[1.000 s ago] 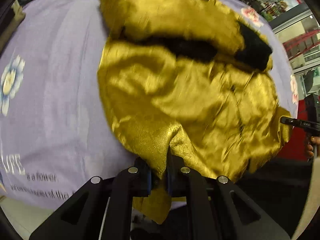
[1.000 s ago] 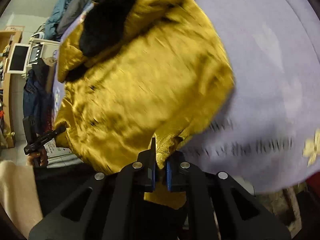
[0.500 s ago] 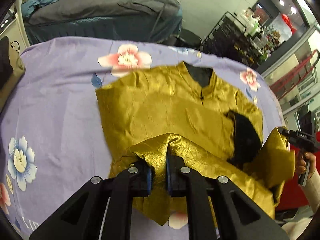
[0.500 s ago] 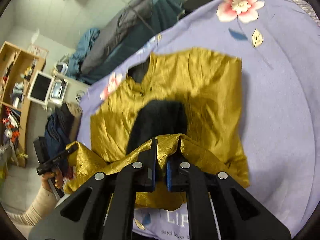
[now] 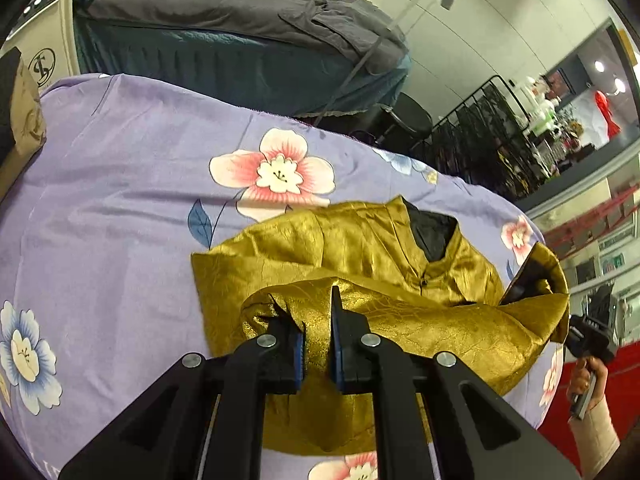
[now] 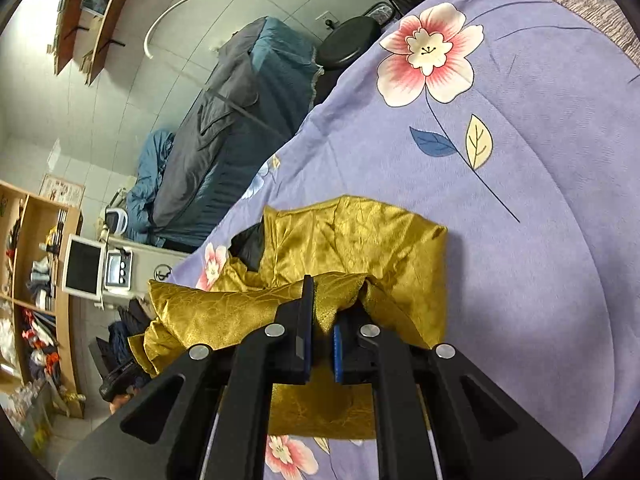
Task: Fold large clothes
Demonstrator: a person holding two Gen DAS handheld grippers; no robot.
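Left wrist view: your left gripper (image 5: 316, 344) and right gripper (image 6: 320, 344) each clamp the jacket (image 5: 360, 248) hem; collar (image 5: 434, 232) points away across the sheet (image 5: 120, 200), bed (image 5: 224, 40) beyond.

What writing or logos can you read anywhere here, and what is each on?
Circled monogram, possibly "S", on the beige machine: no full word legible.
Wall poster: too small to read.
Nothing else is readable.
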